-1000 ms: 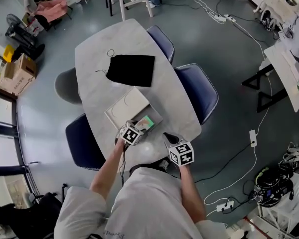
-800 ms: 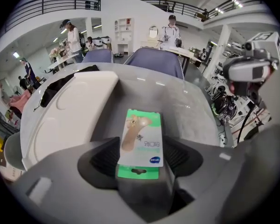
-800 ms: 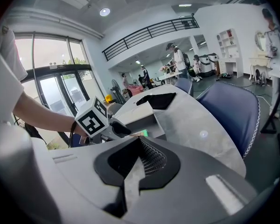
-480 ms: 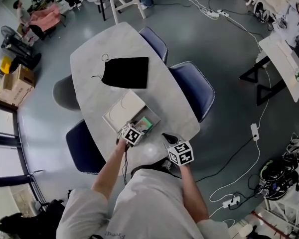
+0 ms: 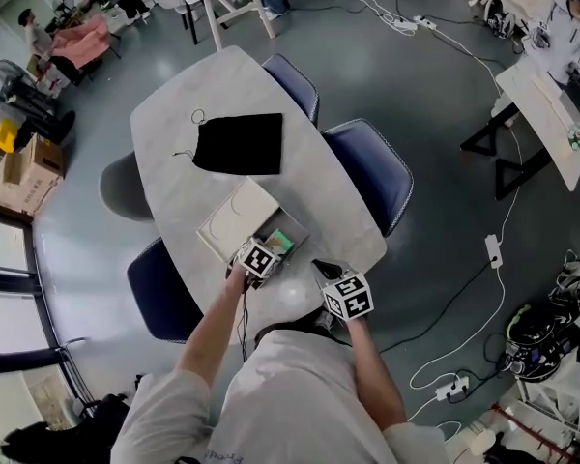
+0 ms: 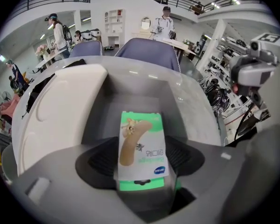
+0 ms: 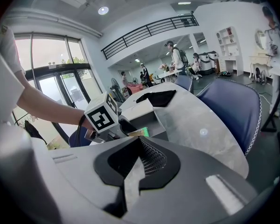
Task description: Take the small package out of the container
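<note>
The small package (image 6: 141, 143) lies straight ahead of the left claw (image 6: 142, 164), its long axis along the claw's own line. Its near end sits between the wide-apart jaws, which seem not to press it, and its far end reaches into the open container (image 6: 144, 85). The right claw (image 7: 139, 146), closed and empty, is farther off.

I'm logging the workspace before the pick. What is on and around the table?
table: one, pale grey marble, centre.
pouch: one, black, table's far half.
lid: one, white, beside the container.
container: one, grey, table's near half.
small package: one, green and white, inside the container.
chairs: four, three blue and one grey, round the table.
left claw: one, grey, jaws apart round the small package.
right claw: one, grey, jaws together, empty.
</note>
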Demonstrator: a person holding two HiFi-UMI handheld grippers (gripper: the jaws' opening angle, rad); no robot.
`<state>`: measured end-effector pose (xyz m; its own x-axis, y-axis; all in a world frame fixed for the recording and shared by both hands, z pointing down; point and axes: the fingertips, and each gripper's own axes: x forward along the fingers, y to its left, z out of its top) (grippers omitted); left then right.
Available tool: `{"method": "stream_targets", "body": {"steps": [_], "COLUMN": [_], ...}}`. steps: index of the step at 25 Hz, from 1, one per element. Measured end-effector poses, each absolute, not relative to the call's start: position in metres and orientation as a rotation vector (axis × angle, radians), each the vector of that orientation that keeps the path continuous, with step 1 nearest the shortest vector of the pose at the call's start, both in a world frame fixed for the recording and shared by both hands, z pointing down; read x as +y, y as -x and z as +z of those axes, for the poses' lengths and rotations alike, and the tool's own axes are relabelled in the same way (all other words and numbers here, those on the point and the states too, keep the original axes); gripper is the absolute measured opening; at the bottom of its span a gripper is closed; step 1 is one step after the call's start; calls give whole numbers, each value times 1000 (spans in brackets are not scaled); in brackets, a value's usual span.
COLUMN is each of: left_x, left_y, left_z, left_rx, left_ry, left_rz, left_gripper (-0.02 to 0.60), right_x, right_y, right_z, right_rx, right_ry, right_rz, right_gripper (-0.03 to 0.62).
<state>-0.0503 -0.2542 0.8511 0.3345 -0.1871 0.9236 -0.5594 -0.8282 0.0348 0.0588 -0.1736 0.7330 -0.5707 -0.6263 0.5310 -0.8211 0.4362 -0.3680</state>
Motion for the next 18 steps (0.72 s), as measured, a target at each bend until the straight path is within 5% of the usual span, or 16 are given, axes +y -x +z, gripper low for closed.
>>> {"method": "stream_targets", "body": {"steps": [18], "left_x": [-248], "left_y": [34], "left_z": [865], "left_rx": [-601], "left_ry": [-2182], "left_rz": [1574], "left_gripper": [365], "right_x": [-171], "right_y": [-51], "right_z": [739], "right_rx": [-2381], "right_ry": [-1191], "right_rz": [859], "right_gripper": [2]}}
